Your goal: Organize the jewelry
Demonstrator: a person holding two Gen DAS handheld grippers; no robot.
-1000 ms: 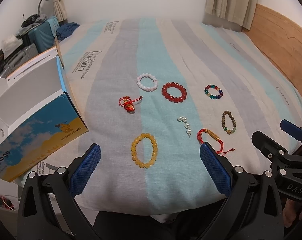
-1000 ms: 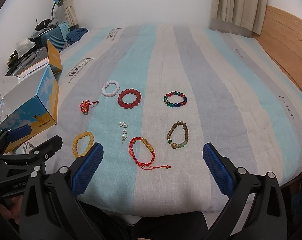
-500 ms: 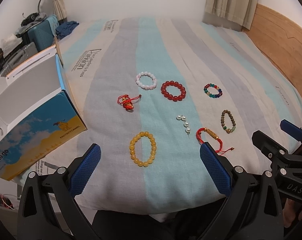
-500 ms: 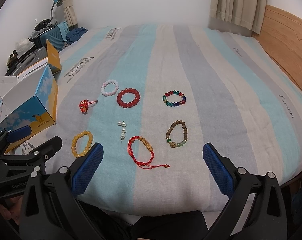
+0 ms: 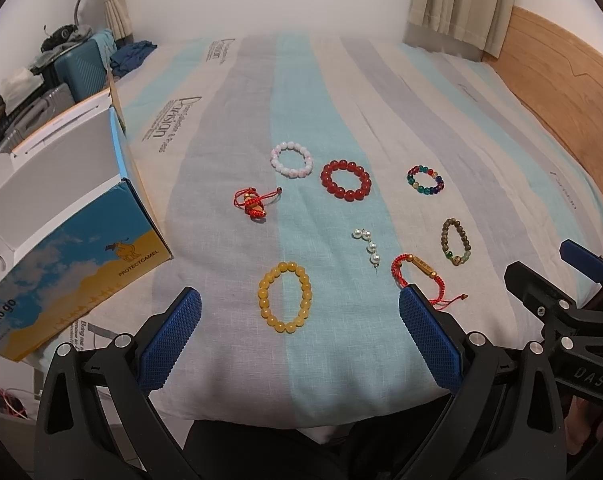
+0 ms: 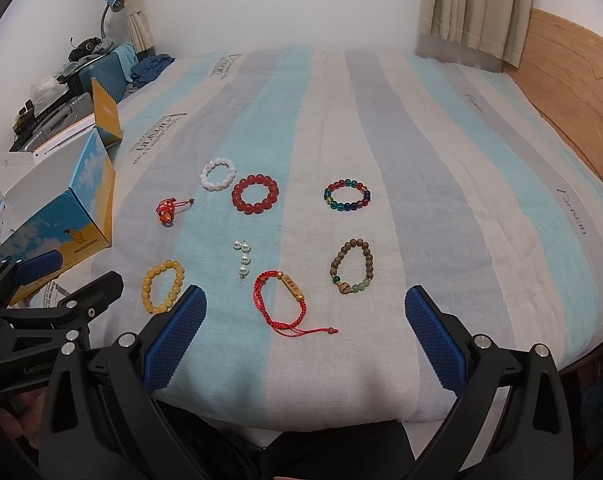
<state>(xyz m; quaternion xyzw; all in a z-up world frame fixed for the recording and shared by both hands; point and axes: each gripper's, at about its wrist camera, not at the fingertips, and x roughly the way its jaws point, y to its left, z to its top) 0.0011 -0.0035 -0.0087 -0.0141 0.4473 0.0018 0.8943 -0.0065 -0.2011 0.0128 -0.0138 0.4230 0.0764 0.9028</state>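
Nearest me, over the bed's front edge, my left gripper (image 5: 299,338) and right gripper (image 6: 305,332) both hang level with jaws spread wide, holding nothing. Just ahead on the striped bedspread (image 6: 441,160) lie the yellow bead bracelet (image 5: 285,297), the red cord bracelet (image 6: 287,300) and the pearl string (image 6: 243,259). Farther off rest the dark red bead bracelet (image 6: 255,193) and the white bead bracelet (image 6: 218,174), nearly touching. At the left sits an open box (image 5: 67,216).

Seven bracelets (image 6: 255,193) and a pearl strand (image 6: 243,260) lie flat, apart, on the striped bedspread (image 6: 441,160).
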